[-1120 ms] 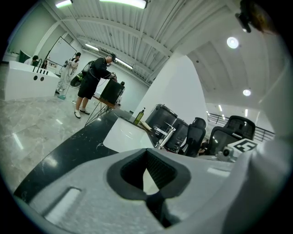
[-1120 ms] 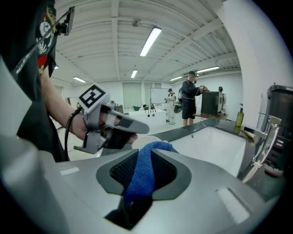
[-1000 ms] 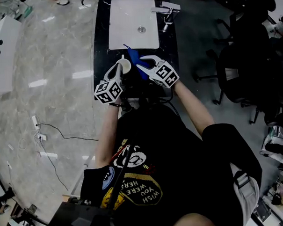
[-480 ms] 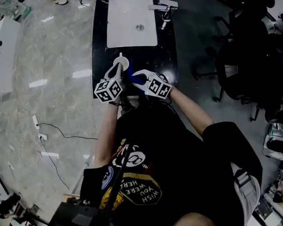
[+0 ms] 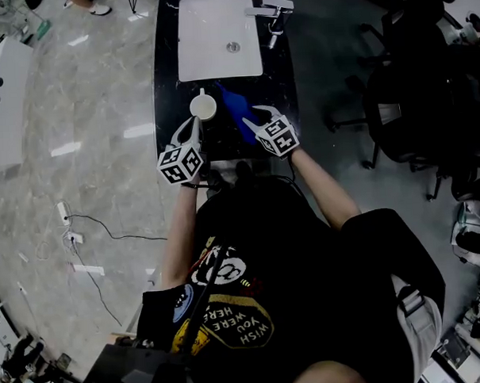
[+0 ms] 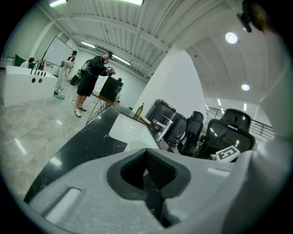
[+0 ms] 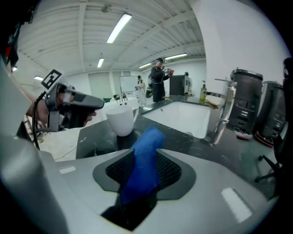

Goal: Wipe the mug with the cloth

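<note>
white mug (image 5: 204, 107) upright on black counter (image 5: 169, 102), blue cloth (image 5: 235, 109) near it

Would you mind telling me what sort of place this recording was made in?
Probably an open lab or office hall: a free-standing black counter with a white sink and tap, office chairs beside it, and people standing about on the wide polished floor behind.

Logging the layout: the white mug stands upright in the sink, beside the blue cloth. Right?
No. The head view shows the white mug standing upright on the black counter, in front of the sink, not in it. The blue cloth is beside it.
</note>
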`<action>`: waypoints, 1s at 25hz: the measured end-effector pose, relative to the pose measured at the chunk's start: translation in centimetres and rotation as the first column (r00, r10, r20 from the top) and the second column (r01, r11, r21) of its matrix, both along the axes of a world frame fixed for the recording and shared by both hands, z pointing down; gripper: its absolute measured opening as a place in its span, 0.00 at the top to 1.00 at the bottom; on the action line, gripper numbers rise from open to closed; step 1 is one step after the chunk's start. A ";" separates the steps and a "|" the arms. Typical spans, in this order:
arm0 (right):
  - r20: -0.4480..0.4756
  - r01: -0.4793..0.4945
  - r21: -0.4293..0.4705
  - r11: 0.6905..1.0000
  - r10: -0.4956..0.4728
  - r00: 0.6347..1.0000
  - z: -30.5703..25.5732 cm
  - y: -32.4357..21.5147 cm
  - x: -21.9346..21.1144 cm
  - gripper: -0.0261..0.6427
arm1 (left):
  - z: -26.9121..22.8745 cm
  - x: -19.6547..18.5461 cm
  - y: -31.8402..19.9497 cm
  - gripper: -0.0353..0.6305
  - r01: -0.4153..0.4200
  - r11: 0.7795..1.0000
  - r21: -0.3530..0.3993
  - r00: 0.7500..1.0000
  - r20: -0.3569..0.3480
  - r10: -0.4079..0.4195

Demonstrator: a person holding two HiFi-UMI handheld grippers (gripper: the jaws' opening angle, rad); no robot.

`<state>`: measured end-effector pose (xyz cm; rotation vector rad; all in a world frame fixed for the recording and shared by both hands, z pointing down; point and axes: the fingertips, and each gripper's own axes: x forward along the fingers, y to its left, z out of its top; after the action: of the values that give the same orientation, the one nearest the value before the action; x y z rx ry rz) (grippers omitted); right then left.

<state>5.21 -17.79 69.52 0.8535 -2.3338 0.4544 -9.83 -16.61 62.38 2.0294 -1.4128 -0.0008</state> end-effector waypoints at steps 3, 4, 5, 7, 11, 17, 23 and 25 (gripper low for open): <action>0.084 -0.113 0.074 0.991 0.107 0.991 -3.0 0.5 1.7 0.75 | -0.4 -0.1 1.4 0.94 -0.027 1.000 0.013 0.998 0.059 0.026; 0.118 -0.134 0.108 0.985 0.121 0.986 -4.5 0.6 1.6 0.78 | -0.7 -0.3 1.8 0.94 -0.027 0.999 0.018 0.996 0.085 0.026; 0.149 -0.148 0.140 0.979 0.127 0.981 -5.9 0.9 1.3 0.81 | -0.9 -0.3 2.1 0.94 -0.029 0.999 0.024 0.993 0.114 0.026; 0.196 -0.167 0.198 0.966 0.128 0.972 -8.6 1.4 0.4 0.87 | -1.5 0.1 2.6 0.94 -0.045 0.998 0.037 0.982 0.184 0.037; 0.239 -0.177 0.258 0.950 0.114 0.964 -11.8 2.0 -1.6 0.96 | -3.2 1.6 3.3 0.94 -0.092 0.993 0.073 0.950 0.304 0.066; 0.205 -0.164 0.252 0.954 0.113 0.972 -11.8 2.4 -2.8 0.96 | -5.6 2.6 3.9 0.94 -0.088 0.985 0.148 0.942 0.334 0.034; 0.162 -0.183 0.208 0.961 0.151 0.975 -10.4 3.0 -1.9 0.96 | -4.7 2.4 4.6 0.94 -0.083 0.990 0.115 0.948 0.316 0.043; 0.168 -0.180 0.209 0.961 0.146 0.975 -10.5 3.0 -2.1 0.96 | -4.6 2.5 4.6 0.94 -0.093 0.989 0.113 0.949 0.311 0.054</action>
<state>3.12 -14.79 59.01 1.1621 -2.4977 0.3385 -7.36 -11.97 57.79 2.2610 -1.5554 0.2763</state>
